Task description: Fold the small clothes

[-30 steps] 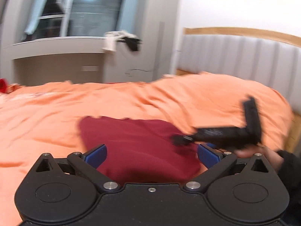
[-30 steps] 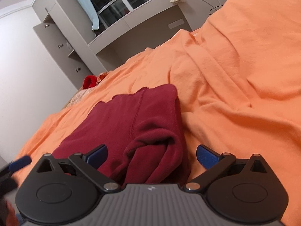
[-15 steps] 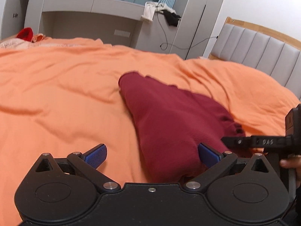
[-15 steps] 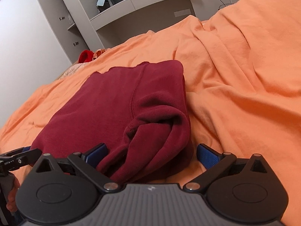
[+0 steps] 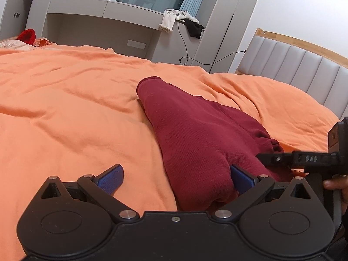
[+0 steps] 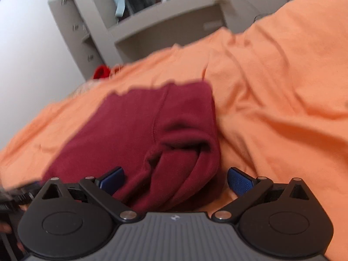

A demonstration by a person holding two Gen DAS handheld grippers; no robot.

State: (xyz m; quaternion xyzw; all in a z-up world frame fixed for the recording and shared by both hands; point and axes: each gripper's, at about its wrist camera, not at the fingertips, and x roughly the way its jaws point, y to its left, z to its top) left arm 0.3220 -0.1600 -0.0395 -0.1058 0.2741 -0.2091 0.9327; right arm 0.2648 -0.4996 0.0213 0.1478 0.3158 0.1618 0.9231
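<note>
Your left gripper (image 5: pixel 176 179) has its jaws spread wide and empty, with the near end of the dark red garment (image 5: pixel 195 134) bunched between the blue pads and the right-hand pad (image 5: pixel 240 178) touching the fabric. Your right gripper (image 6: pixel 176 180) (this view is motion-blurred) is likewise wide open and grips nothing, the garment's (image 6: pixel 152 130) rolled end between its pads. The garment lies folded on the orange bedspread (image 5: pixel 65 108), running from 6 o'clock toward 12 in both views.
</note>
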